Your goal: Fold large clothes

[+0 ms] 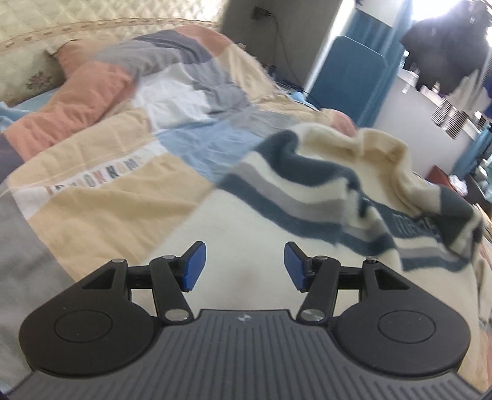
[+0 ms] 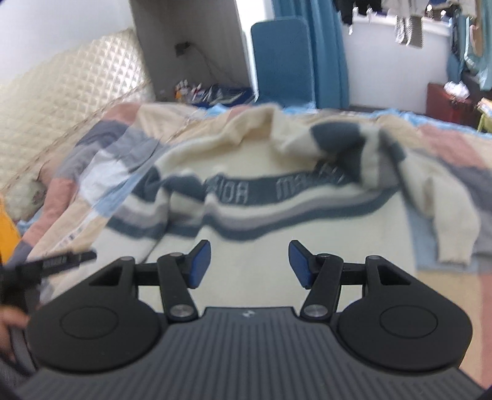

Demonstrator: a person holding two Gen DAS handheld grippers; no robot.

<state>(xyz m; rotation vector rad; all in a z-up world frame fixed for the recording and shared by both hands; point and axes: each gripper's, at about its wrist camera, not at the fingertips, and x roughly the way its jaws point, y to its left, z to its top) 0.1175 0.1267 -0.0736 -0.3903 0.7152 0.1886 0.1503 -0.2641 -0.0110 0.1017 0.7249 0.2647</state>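
Note:
A large cream sweater with navy and grey chest stripes and woven lettering lies on the bed, its upper part rumpled and one sleeve hanging to the right. In the left wrist view the sweater lies ahead and to the right, bunched up at the far right. My left gripper is open and empty just above the sweater's plain cream lower part. My right gripper is open and empty, also above the cream lower part, below the stripes.
The sweater rests on a patchwork quilt of peach, beige, blue and grey. A quilted headboard stands at the left. A blue chair, clutter on the floor and hanging clothes are beyond the bed.

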